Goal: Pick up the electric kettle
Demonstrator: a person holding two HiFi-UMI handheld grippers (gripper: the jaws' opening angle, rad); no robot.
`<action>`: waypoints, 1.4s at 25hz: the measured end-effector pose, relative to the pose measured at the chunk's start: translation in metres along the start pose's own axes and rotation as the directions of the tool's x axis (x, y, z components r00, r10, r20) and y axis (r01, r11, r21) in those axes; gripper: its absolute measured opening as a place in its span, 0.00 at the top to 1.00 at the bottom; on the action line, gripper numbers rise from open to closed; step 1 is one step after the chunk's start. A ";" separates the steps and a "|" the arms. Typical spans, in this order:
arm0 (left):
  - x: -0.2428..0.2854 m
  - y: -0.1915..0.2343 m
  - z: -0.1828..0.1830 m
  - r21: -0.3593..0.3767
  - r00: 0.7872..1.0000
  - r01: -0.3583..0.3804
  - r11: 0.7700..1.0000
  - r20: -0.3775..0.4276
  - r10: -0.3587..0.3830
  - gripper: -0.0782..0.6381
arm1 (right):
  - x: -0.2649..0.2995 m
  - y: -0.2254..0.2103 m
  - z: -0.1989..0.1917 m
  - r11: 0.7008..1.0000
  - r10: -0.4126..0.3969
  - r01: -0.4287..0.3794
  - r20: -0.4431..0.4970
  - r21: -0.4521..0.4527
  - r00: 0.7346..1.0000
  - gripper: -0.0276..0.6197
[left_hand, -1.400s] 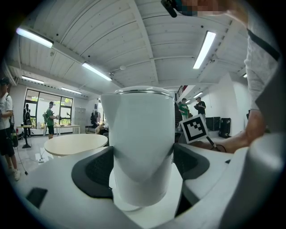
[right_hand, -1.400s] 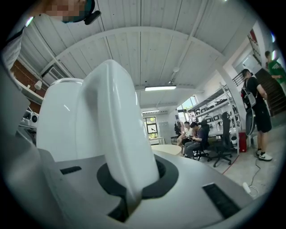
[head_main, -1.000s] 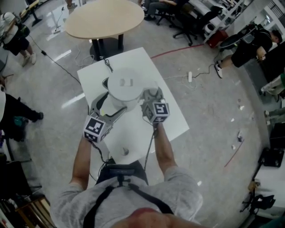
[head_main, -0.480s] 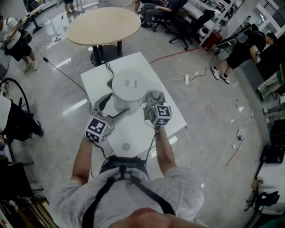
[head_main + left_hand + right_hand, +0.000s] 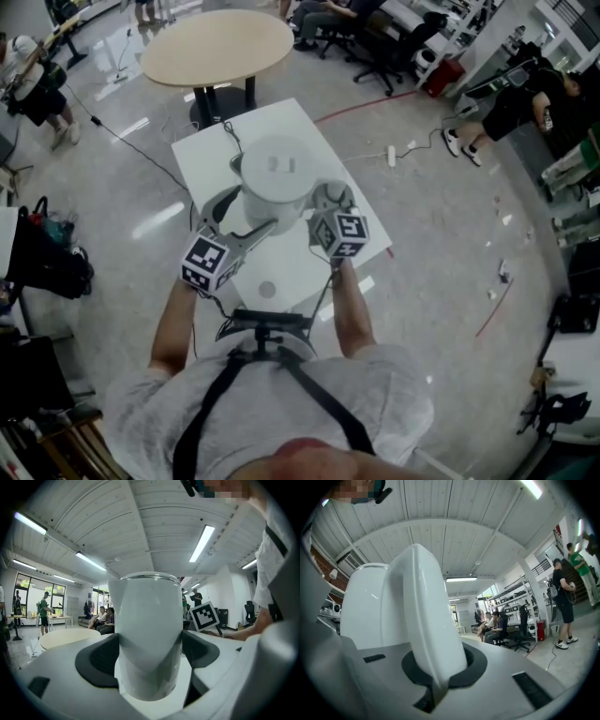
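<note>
From the head view, the white electric kettle (image 5: 275, 173) is over the middle of the white bench (image 5: 292, 127), seen from its lid side, with a gripper on either flank. The left gripper (image 5: 238, 221) reaches in from the lower left with its jaws wrapped round the kettle's body. The right gripper (image 5: 326, 198) comes in from the lower right at the handle side, its marker cube (image 5: 339, 232) facing up. This view does not show whether the kettle's base touches the bench. A dark cable (image 5: 228, 137) lies on the bench's far end, and a small round disc (image 5: 267, 291) lies on its near end. A round wooden table (image 5: 216, 45) stands beyond on the floor. In the left gripper view, the kettle's smooth white body (image 5: 149, 630) fills the gap between the jaws, and both dark pads press against its sides. In the right gripper view, the jaws are nearly together, clamped on the kettle's arched white handle (image 5: 423, 620), with the body to its left.
</note>
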State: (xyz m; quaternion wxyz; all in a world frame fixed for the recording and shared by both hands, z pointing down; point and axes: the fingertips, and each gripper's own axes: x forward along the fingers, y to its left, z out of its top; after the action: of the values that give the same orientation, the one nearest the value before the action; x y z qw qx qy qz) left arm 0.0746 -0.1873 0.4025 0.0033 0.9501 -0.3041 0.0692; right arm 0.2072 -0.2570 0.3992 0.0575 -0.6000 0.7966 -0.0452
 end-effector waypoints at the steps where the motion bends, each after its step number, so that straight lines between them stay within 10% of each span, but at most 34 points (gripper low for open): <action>1: -0.001 -0.002 0.001 -0.002 1.000 0.002 1.000 0.001 -0.002 0.30 | -0.003 0.000 0.001 1.000 -0.002 0.002 -0.002 0.002 1.000 0.95; 35: -0.034 -0.009 0.019 0.043 0.999 0.031 0.999 0.041 -0.033 0.30 | -0.025 0.030 0.012 0.999 0.008 -0.008 -0.004 0.034 1.000 0.95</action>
State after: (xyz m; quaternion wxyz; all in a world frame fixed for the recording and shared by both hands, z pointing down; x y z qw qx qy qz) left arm 0.0549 -0.1615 0.3799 -0.0222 0.9559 -0.2874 0.0561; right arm 0.1870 -0.2248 0.3838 0.0662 -0.5958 0.7982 -0.0597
